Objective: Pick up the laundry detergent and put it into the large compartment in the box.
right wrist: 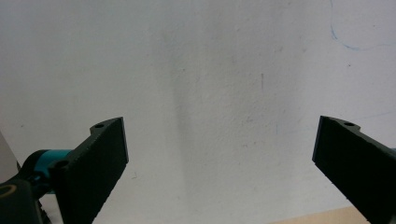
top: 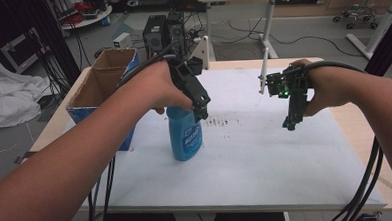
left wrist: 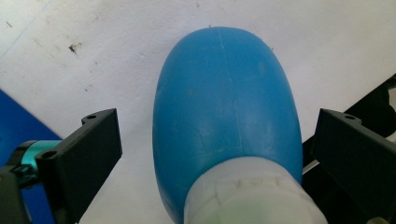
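Note:
A blue plastic bottle (top: 185, 136) with a white neck stands upright on the white sheet (top: 266, 157) that covers the table. My left gripper (top: 201, 114) points down over the bottle's top. In the left gripper view the bottle (left wrist: 224, 93) lies between the two black jaws, which stand wide apart and clear of its sides, so the left gripper (left wrist: 218, 115) is open. My right gripper (top: 289, 122) hangs above the sheet to the right of the bottle, pointing down. It is open (right wrist: 219, 122), with only bare sheet between its jaws.
A cardboard box (top: 102, 79) with a blue side stands open at the table's left edge, close to the bottle. Dark specks (top: 219, 122) mark the sheet just right of the bottle. Bare wood (top: 350, 129) borders the sheet on the right. Cables trail from both forearms.

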